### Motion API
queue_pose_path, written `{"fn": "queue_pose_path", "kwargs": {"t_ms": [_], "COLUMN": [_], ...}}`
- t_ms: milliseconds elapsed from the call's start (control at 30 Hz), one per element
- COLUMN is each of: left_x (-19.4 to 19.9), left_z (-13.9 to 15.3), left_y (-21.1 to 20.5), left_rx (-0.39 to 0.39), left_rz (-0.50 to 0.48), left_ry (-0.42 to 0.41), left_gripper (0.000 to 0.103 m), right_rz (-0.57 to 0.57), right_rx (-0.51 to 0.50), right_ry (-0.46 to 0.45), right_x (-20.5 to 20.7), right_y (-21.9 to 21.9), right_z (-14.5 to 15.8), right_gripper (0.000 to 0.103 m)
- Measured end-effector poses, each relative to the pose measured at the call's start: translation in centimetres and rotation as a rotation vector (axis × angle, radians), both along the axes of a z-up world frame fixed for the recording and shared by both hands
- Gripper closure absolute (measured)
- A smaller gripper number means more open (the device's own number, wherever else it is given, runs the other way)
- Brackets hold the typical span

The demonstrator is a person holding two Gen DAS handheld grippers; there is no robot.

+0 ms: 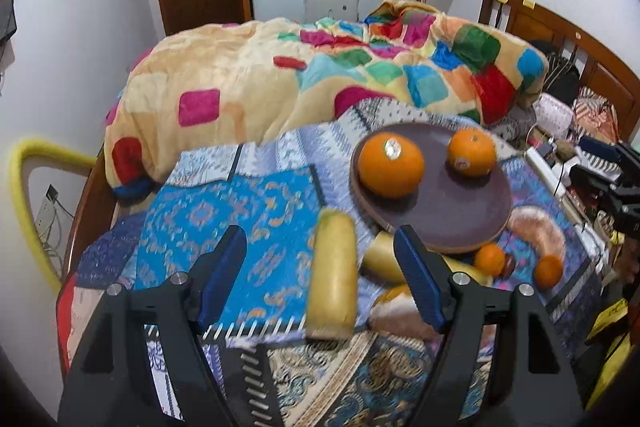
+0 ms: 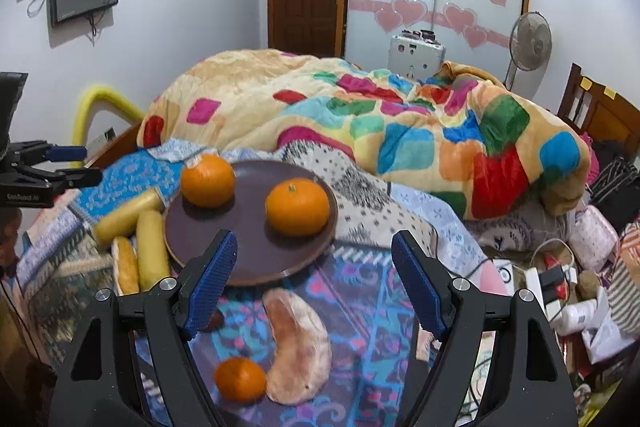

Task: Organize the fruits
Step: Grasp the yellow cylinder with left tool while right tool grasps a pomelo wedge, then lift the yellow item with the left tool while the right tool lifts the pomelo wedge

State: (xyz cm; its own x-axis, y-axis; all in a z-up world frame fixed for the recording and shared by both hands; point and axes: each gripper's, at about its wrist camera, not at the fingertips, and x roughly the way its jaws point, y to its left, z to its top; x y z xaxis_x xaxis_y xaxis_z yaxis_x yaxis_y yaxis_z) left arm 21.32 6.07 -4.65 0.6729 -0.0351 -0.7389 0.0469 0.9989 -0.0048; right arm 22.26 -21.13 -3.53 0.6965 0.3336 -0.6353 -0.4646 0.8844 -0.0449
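Observation:
A dark brown plate (image 1: pixel 460 203) on the patterned cloth holds two large oranges (image 1: pixel 390 165) (image 1: pixel 472 153). My left gripper (image 1: pixel 320 243) is open above the cloth. A yellow roll-shaped fruit (image 1: pixel 332 275) lies below, between its fingers, untouched by the pads. More yellow pieces (image 1: pixel 380 259) lie beside it. My right gripper (image 2: pixel 314 241) is open over the plate's (image 2: pixel 248 227) near rim, holding nothing. Under it lie a small orange (image 2: pixel 240 379) and a pale curved piece (image 2: pixel 298 343). A second small orange (image 1: pixel 490 259) lies by the plate. The left gripper (image 2: pixel 86 165) shows at the left edge.
A bunched colourful blanket (image 1: pixel 320 75) fills the bed behind the plate. Cables, a power strip and bottles (image 2: pixel 560 291) clutter the right side. A wooden headboard (image 1: pixel 560 35) stands far right, and a yellow padded rail (image 1: pixel 32 187) runs along the left.

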Motion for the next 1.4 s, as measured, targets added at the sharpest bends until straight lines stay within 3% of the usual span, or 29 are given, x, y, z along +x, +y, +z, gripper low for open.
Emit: {"fn": "queue_pose_path", "kwargs": {"t_ms": [233,333,500,633,767,1133,1400], "left_x": [-0.5,-0.4,-0.1,0.0,-0.4,-4.4,-2.1], "left_z": [-3.6,-4.8,-6.0,-6.2,-6.3,-5.9,-6.9], "left_y": [1.0,1.2,0.7,0.5,0.2,1.4,1.2], "left_rx": [-0.003,-0.027,-0.057,-0.092,-0.077,-0.027,-0.021], "left_rz": [0.001,-0.01,-0.05,-0.08,-0.078,-0.076,-0.087], "left_ry": [0.061,0.087,0.113,0.122,0.118,0.166,0.225], "left_gripper": [0.027,0.033,0.045,0.062,0.064,0.064,0.064], "right_rz": [0.019,0.046,0.065,0.089,0.108,0.075,0.073], "right_rx": [-0.04,-0.056,-0.07,-0.072,-0.027,-0.054,-0.114], "right_ry": [0.107,0.157,0.225,0.248,0.285,0.288,0.255], "right_x": [0.5,0.7,1.3,1.3,1.0,-0.3,-1.0], "right_y": [-0.3,-0.2,0.0,-0.2,-1.0,-3.5,-2.8], "right_z": [-3.6,-5.1,-6.4,-6.7,-6.8,-6.5,-6.9], "right_gripper": [0.026,0.028,0.042,0.055,0.067,0.067,0.062]}}
